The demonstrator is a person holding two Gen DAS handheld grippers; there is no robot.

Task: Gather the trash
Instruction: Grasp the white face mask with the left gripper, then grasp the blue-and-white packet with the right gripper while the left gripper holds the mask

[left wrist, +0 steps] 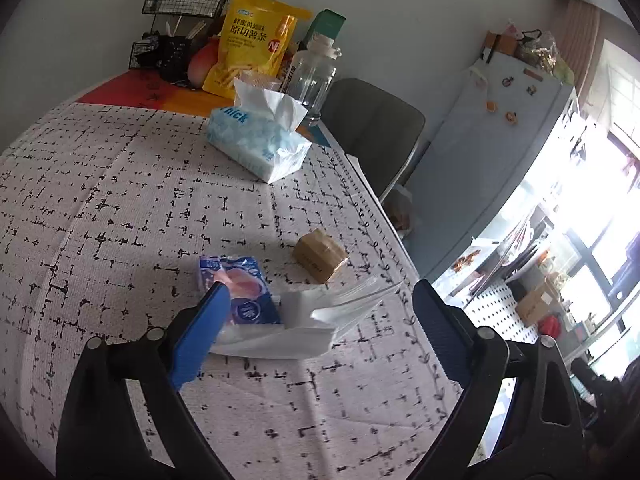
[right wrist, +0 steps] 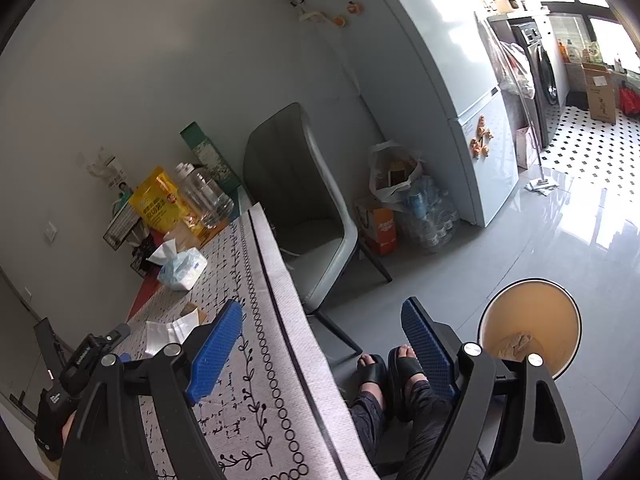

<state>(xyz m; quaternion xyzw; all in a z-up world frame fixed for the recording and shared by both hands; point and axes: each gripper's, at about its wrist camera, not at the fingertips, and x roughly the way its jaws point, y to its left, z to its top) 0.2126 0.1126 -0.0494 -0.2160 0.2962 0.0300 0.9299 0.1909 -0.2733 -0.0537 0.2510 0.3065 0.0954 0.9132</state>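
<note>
On the patterned tablecloth [left wrist: 120, 184] lie a blue snack wrapper [left wrist: 240, 288], a crumpled white and clear plastic wrapper [left wrist: 316, 320] and a small brown paper packet [left wrist: 320, 254]. My left gripper [left wrist: 320, 320] is open, low over the table, its fingers either side of the white wrapper; the left finger [left wrist: 200, 336] overlaps the blue wrapper. My right gripper [right wrist: 324, 344] is open and empty, held over the table's edge, above the floor. A round bin [right wrist: 532, 324] with some trash inside stands on the floor to its right. The white wrapper [right wrist: 168, 332] also shows in the right wrist view.
A tissue pack [left wrist: 260, 136], yellow snack bag [left wrist: 252, 48], clear jar [left wrist: 312, 76] and wire rack [left wrist: 180, 4] stand at the table's far end. A grey chair [right wrist: 304, 200] is beside the table, a fridge [right wrist: 440, 80] and bags behind it. The person's feet [right wrist: 392, 368] are below.
</note>
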